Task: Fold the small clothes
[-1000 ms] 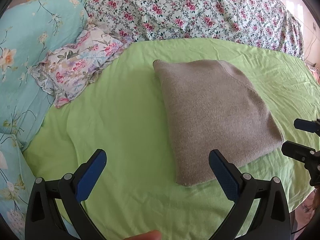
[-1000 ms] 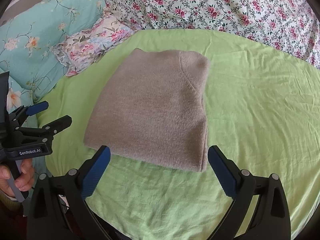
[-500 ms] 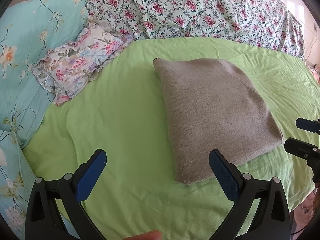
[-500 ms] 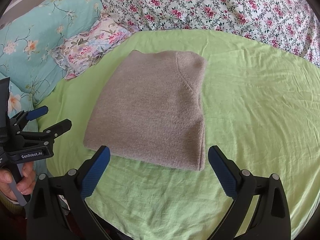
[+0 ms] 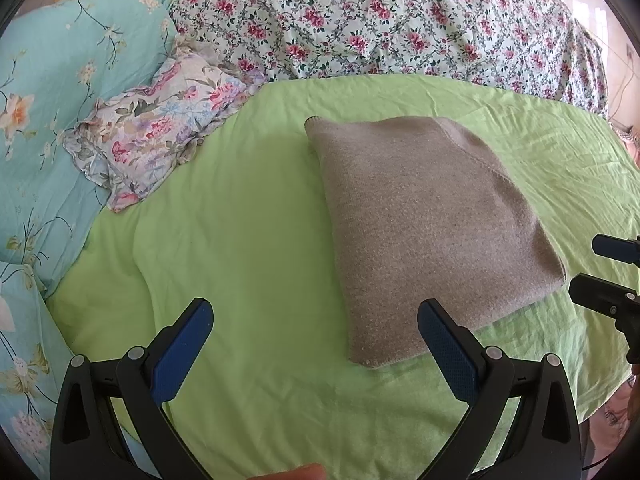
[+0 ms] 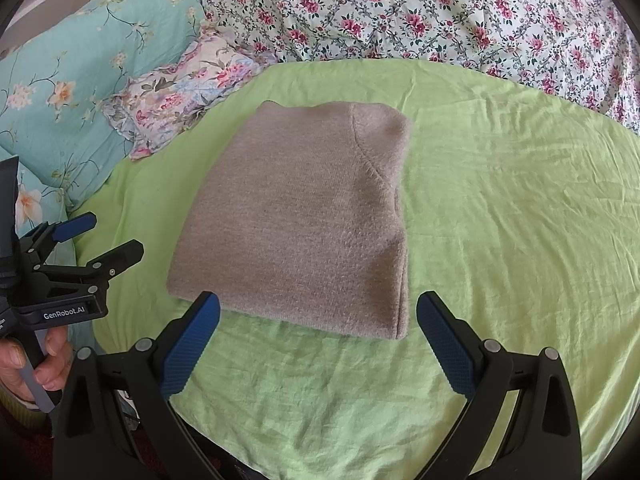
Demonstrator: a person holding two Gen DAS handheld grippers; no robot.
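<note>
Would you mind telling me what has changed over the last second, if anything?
Very little. The left gripper and right gripper stay open and empty, drifting only slightly in front of the folded grey sweater. Nothing was grasped or released. The sweater lies unmoved on the green sheet.

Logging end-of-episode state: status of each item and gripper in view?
grey sweater: folded into a compact rectangle, lying flat on the green sheet, ungripped
left gripper: open, empty, off the sweater
right gripper: open, empty, just short of the sweater's near edge
floral pillow: lying beside the sheet, untouched
</note>
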